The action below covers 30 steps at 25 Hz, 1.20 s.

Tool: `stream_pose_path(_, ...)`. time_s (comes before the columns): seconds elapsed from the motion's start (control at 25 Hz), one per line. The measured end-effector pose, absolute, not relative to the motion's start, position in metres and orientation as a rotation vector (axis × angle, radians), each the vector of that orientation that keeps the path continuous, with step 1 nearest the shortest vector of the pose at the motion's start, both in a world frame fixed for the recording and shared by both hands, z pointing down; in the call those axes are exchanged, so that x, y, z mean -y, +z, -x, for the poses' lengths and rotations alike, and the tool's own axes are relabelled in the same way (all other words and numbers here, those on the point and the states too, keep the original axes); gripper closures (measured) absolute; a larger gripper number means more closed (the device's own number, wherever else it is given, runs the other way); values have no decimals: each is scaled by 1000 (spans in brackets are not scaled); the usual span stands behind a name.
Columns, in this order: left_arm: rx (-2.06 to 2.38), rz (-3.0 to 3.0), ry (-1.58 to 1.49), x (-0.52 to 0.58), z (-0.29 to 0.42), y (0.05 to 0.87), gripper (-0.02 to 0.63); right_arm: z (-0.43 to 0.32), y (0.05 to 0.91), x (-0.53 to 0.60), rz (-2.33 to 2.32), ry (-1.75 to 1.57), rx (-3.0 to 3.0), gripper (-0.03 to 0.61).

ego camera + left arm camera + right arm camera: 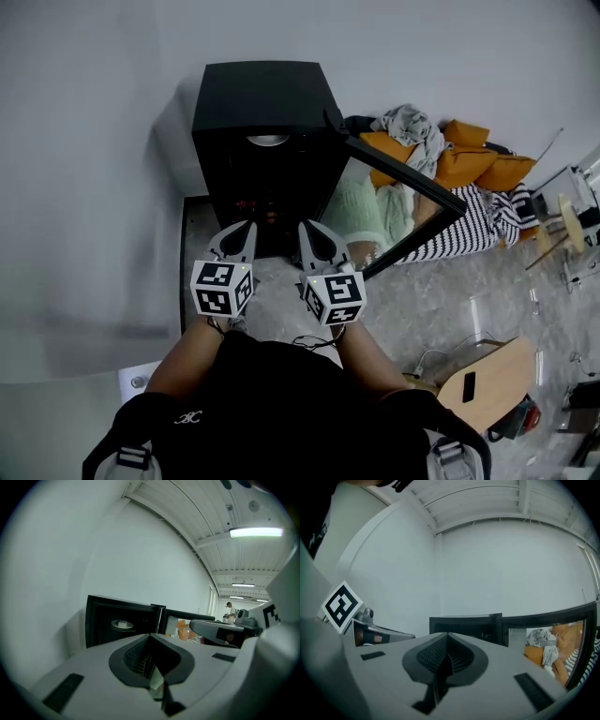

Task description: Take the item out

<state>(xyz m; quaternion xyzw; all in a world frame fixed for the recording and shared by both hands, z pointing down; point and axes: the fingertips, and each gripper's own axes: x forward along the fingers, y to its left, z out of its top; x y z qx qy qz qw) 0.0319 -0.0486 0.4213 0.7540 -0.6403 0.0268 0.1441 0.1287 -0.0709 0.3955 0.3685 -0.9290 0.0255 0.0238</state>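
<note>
**A:** Head view, nearest first. What are the tongs doing?

**B:** The left gripper (240,234) and the right gripper (315,236) are held side by side, just in front of the black cabinet (258,94). Both point into its open front. Each gripper view shows its jaws pressed together with nothing between them.

**A:** And the thing to take out?

**B:** It is farther in. The left gripper view shows a round dish (122,624) on an upper level inside the cabinet, with a small pale item (123,622) on it. It lies well beyond both sets of tips. The door (403,183) is swung out to the person's right.

**A:** So which step is this?

**B:** The approach, I'd judge, since nothing is gripped yet. Next, one gripper should part its jaws before it goes in. It then needs to rise to the dish's level, stay clear of the frame, and close on the rim or the item. I can't tell which of the two gives the better hold.

**A:** Anything behind?

**B:** A heap of clothes (441,150) past the door, against the wall (94,112).
</note>
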Motion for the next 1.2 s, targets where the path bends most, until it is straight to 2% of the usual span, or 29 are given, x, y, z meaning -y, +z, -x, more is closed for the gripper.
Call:
stream_pose_path(0.48, 1717, -2232, 93, 129, 34, 426, 604, -53, 417, 160, -1260, 79, 2727, 571)
stream_pose_path(0.72, 1616, -2280, 118, 159, 56, 434, 604, -27, 444, 199, -1322, -148, 2539, 571)
stream_pose_path(1.2, 1458, -2333, 177, 182, 71, 454, 604, -27, 504, 253, -1296, -337, 2237, 571)
